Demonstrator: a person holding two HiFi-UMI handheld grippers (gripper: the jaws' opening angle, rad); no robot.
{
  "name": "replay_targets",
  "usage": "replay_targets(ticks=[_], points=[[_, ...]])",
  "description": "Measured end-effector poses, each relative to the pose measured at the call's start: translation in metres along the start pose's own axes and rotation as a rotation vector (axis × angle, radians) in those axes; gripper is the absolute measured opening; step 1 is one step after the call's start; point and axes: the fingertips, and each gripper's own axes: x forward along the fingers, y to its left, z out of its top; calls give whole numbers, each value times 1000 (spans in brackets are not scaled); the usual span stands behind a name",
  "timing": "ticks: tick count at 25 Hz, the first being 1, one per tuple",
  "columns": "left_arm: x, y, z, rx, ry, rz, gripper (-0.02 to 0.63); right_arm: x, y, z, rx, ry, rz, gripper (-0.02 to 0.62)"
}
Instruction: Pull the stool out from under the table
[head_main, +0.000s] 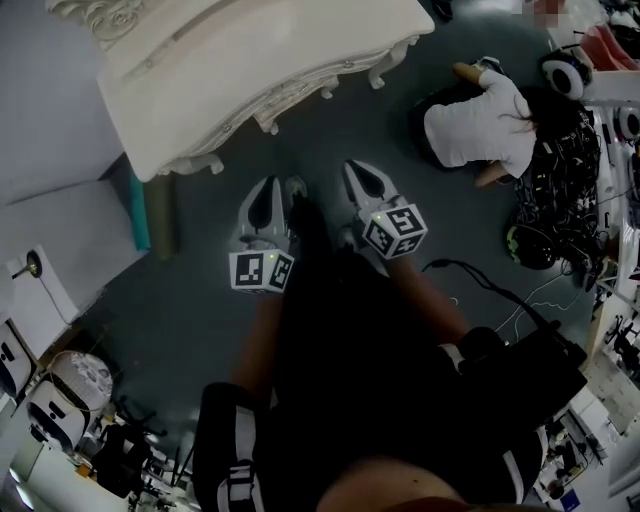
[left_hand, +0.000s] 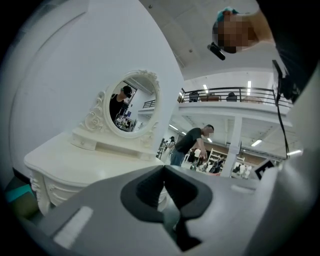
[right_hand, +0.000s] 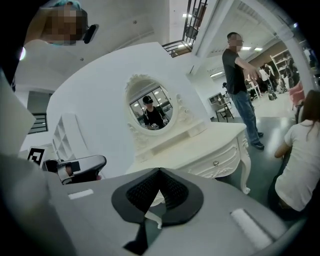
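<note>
The white table (head_main: 250, 60) filled the head view from 10 to 1 o'clock. A person (head_main: 480, 125) crouched at 2 o'clock, well apart from it. An oval mirror (right_hand: 152, 112) stood at the table's back edge. The left gripper (head_main: 268, 190) and right gripper (head_main: 358, 175) hung side by side near centre, pointing to 12, each with jaws together on nothing. The stool could not be made out in any view.

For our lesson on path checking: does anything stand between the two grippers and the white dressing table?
Nothing visible does. Bare floor lies between the left gripper, the right gripper and the dressing table. A kneeling person is off to the right, clear of that path. No stool shows in any view.
</note>
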Motion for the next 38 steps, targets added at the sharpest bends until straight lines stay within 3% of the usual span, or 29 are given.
replay_targets(ticks=[15, 23, 28, 38], points=[[68, 58, -49, -68, 37, 7, 8, 112, -59, -65, 147, 59, -19, 0], [105, 87, -84, -81, 33, 9, 8, 173, -109, -118, 300, 52, -33, 2], [117, 100, -102, -86, 40, 8, 8, 202, -136, -151, 399, 52, -44, 40], [136, 114, -145, -101, 47, -17, 8, 252, -191, -222, 632, 27, -25, 178]])
